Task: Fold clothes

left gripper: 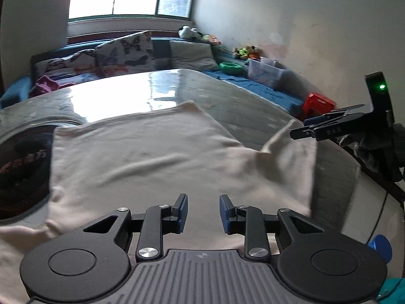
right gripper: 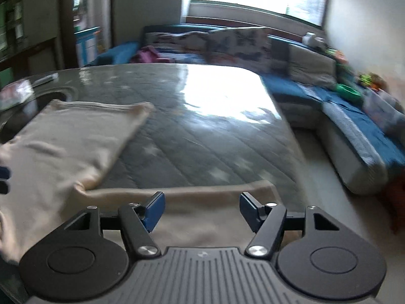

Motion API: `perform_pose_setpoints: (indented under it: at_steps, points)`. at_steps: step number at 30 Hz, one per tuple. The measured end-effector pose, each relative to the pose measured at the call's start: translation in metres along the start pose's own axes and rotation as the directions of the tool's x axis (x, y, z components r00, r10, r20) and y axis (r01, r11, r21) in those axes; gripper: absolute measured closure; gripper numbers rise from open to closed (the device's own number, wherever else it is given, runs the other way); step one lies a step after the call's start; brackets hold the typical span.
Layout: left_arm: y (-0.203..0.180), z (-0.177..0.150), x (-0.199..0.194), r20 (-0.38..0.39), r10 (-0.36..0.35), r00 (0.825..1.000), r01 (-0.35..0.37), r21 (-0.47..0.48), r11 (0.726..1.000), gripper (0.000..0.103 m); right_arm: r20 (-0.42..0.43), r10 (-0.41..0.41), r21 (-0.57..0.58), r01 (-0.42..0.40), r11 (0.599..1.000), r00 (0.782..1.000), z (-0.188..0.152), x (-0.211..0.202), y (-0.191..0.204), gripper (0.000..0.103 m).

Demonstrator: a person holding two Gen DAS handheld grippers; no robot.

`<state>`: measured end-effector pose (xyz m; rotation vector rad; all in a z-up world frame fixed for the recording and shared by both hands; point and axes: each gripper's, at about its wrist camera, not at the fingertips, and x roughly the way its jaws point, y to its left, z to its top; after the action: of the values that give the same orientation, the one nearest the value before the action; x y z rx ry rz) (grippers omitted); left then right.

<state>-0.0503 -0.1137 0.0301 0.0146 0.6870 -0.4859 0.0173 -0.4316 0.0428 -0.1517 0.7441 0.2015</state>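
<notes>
A cream-white garment [left gripper: 152,162] lies spread flat on a glossy grey table [left gripper: 227,93], with one sleeve [left gripper: 286,152] sticking out to the right. My left gripper [left gripper: 203,211] is open and empty just above the garment's near edge. My right gripper [left gripper: 303,129] shows side-on in the left wrist view, hovering over the sleeve's far edge. In the right wrist view the right gripper [right gripper: 201,212] is open and empty above the sleeve [right gripper: 202,202]. The garment's body [right gripper: 71,141] lies to its left.
A dark round inset [left gripper: 22,167] sits in the table at the left, partly under the garment. Beyond the table is a blue corner sofa [right gripper: 354,116] with butterfly cushions [left gripper: 126,50], toys, a clear plastic box [left gripper: 265,72] and a red object [left gripper: 319,103].
</notes>
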Motion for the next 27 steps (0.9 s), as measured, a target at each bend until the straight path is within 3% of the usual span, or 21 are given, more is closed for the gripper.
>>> perform_pose_setpoints:
  at_steps: [8, 16, 24, 27]
  points:
    - [-0.018, -0.008, -0.001, -0.017, -0.004, 1.000, 0.004, 0.025, 1.000, 0.071, -0.007, -0.127, 0.154, 0.127, 0.980, 0.992, -0.025, -0.001, -0.044, 0.043]
    - [-0.026, -0.007, 0.001, -0.020, 0.004, 1.000, -0.003, 0.044, 0.999, 0.069, -0.005, -0.113, 0.233, 0.111, 0.966, 0.994, -0.032, 0.009, -0.060, 0.056]
    - [-0.034, -0.004, 0.005, -0.021, 0.001, 1.000, 0.000, 0.062, 0.998, 0.066, 0.006, -0.108, 0.251, 0.103, 0.963, 0.994, -0.034, 0.006, -0.062, 0.089]
    - [-0.040, -0.002, 0.008, -0.020, -0.009, 1.000, 0.010, 0.075, 0.997, 0.066, 0.024, -0.108, 0.251, 0.099, 0.963, 0.994, -0.033, 0.002, -0.062, 0.093]
